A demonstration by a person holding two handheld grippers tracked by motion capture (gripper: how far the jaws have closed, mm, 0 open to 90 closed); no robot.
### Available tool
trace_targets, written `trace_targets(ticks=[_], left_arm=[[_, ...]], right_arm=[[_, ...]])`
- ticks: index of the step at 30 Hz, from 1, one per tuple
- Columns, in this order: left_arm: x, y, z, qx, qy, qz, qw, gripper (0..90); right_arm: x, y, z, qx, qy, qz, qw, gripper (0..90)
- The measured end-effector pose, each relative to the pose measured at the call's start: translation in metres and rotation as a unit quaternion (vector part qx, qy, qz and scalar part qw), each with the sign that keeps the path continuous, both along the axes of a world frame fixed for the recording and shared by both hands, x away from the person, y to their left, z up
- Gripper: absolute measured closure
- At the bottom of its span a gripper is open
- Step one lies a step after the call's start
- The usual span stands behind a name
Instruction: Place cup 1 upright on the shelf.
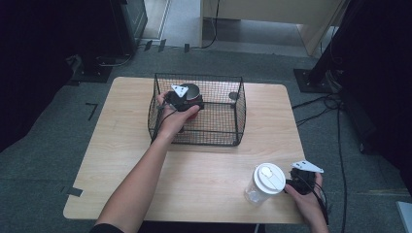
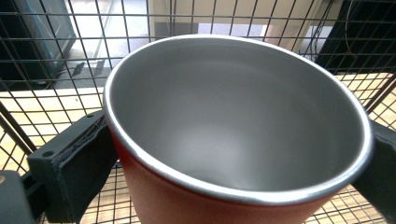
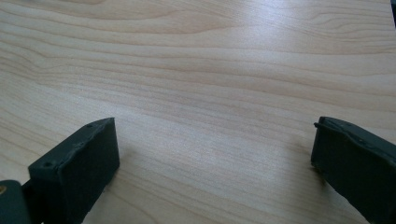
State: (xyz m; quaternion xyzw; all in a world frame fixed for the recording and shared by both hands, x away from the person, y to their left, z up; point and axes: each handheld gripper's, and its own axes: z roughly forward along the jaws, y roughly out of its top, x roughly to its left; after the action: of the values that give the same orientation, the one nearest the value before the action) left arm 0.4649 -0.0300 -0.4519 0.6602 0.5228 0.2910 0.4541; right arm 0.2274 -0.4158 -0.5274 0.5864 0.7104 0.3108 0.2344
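lowering red cup (image 2: 224, 140) gripped in my left tongs (image 1: 187, 103) into wire basket (image 1: 228, 136); keep it level. right tongs (image 3: 210, 154) gape empty over counter (image 3: 210, 60).

Between the right gripper's (image 3: 212, 154) spread jaws lies only bare table (image 3: 210, 84), with open room ahead. The left gripper's (image 2: 233, 154) jaws are hemmed by the wire basket (image 2: 56, 60) ahead and on both sides, the red cup (image 2: 233, 126) filling their gap.
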Motion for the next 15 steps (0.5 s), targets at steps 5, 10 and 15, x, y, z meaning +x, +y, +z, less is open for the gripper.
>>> trace_targets(ticks=[5,10,15], left_arm=[[-0.004,0.002,0.005,0.000,-0.020,-0.001,0.9998,0.0],[-0.007,0.004,0.009,0.005,-0.037,0.004,0.9993,0.0],[-0.014,0.005,0.018,0.005,-0.053,0.001,0.9986,0.0]], right_arm=[[0.000,0.000,0.000,0.000,0.000,0.000,1.0000,1.0],[0.000,0.000,0.000,0.000,0.000,0.000,1.0000,1.0],[0.000,0.000,0.000,0.000,0.000,0.000,1.0000,1.0]])
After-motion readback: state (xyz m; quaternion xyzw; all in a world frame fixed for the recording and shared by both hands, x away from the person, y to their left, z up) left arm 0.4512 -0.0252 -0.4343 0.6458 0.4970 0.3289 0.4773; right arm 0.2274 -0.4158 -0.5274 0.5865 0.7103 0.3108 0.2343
